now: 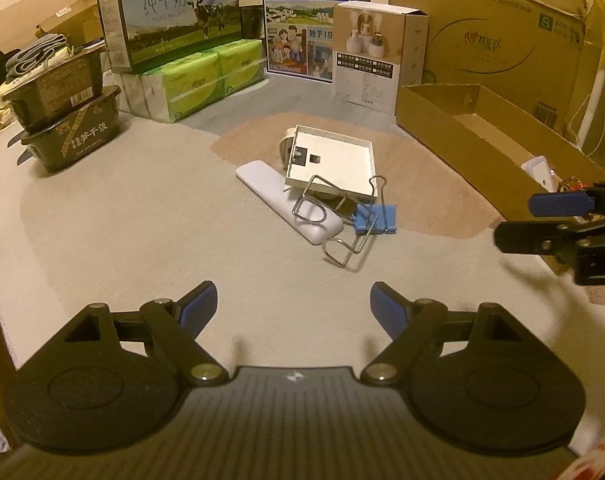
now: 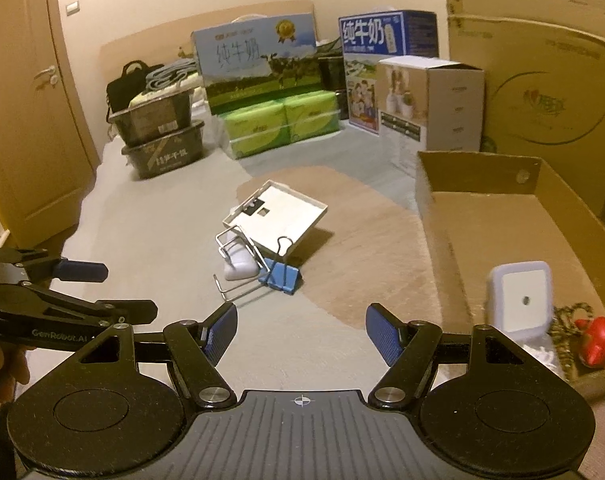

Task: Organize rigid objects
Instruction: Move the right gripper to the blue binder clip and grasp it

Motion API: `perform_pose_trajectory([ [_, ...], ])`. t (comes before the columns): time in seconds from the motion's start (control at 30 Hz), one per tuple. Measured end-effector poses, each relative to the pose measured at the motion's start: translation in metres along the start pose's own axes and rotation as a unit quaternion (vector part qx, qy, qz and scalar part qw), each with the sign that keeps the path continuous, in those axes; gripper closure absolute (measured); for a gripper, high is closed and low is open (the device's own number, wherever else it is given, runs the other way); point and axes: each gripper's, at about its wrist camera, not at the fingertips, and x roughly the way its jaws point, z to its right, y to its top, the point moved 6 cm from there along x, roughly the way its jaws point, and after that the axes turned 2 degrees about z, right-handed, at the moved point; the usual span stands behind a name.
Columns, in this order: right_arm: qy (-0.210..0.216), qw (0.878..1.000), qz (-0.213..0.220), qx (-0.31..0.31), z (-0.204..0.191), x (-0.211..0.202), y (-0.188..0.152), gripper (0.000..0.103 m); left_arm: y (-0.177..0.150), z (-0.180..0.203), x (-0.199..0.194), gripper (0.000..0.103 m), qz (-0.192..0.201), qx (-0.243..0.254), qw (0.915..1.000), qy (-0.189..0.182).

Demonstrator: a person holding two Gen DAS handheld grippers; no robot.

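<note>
Left wrist view shows the left claw (image 1: 293, 306) at the bottom of the frame, its blue-padded fingers spread apart with nothing between them, above a pale grey and beige cloth-covered surface (image 1: 142, 208). In the middle of the frame lies a small heap of things: a shallow white square tray (image 1: 334, 160) leaning tilted on a white oblong remote-like bar (image 1: 270, 192), a bent silver wire holder (image 1: 334, 216) across both, and a blue metal binder clip (image 1: 372, 216) touching the tray's lower right corner. At the right edge the right claw (image 1: 534, 220) enters, jaws parted and empty.

Right wrist view has the right claw (image 2: 301, 332) at the bottom centre, fingers apart, gripping nothing. The same heap sits in the centre of the frame, near but apart from the fingertips. An open brown cardboard box (image 2: 478, 172) fills the right side; in its lower right part stand a white square plug-like device (image 2: 520, 300) and a small red figure (image 2: 596, 338). The left claw (image 2: 114, 288) shows at the left edge. Milk cartons (image 2: 258, 68) and green tissue packs (image 2: 278, 124) stand in the upper middle.
</note>
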Motion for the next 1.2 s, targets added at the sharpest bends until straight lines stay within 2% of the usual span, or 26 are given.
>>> perform_pose_trajectory([
  [0.27, -0.006, 1.000, -0.026, -0.016, 0.000, 0.049, -0.005, 0.032, 0.001, -0.012, 0.025, 0.021, -0.008, 0.002, 0.9999, -0.010],
  [0.57, -0.022, 0.998, -0.036, -0.048, 0.005, 0.102, -0.004, 0.032, 0.005, -0.019, 0.046, 0.021, -0.006, 0.000, 0.9998, -0.021],
  [0.83, -0.009, 0.998, -0.032, -0.044, -0.005, 0.127, 0.002, 0.032, 0.009, -0.028, 0.053, 0.021, 0.003, -0.021, 0.9994, -0.028],
  [1.1, -0.024, 0.998, -0.033, -0.049, -0.017, 0.141, 0.004, 0.033, 0.008, -0.035, 0.053, 0.021, 0.005, -0.026, 0.9993, -0.026],
  [1.17, -0.026, 0.998, -0.035, -0.051, -0.017, 0.139, 0.004, 0.048, 0.009, -0.034, 0.052, 0.021, 0.006, -0.022, 0.9994, -0.028],
  [1.2, -0.027, 0.997, -0.035, -0.056, -0.016, 0.136, 0.003, 0.052, 0.009, -0.033, 0.052, 0.021, 0.007, -0.019, 0.9993, -0.031],
])
